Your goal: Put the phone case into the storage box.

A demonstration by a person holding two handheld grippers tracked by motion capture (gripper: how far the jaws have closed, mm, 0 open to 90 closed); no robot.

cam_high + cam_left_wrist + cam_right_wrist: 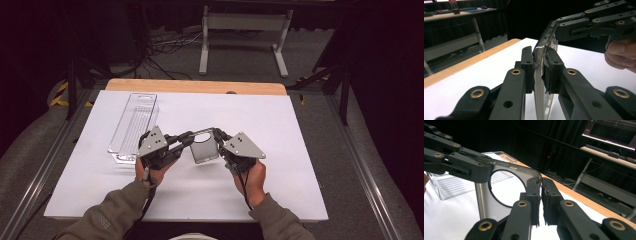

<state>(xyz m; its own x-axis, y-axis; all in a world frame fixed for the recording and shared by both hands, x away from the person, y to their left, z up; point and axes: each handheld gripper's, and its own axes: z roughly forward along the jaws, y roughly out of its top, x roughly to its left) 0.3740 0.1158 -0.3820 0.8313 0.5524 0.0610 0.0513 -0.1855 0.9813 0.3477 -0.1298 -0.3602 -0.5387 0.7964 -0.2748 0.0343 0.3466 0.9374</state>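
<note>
Left tool (539,67): you're clamped on the grey plate's (203,150) edge.
Right tool (541,195): clamped on its top corner.
Handling: thin, stiff, slick; grip edges firmly.

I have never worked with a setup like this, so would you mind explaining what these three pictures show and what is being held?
A person sits at a white table and holds a black hand-operated tool with two-jaw tongs in each hand. The high view looks down from above: the left tongs and right tongs meet over the table. The other two pictures come from small cameras riding on each tool, looking along its jaws. Both tongs are shut on one thin grey plate with a round hole, lifted between them; the left gripper view shows it edge-on, the right gripper view shows its hole. A clear, long plastic tray lies on the table to the left.
</note>
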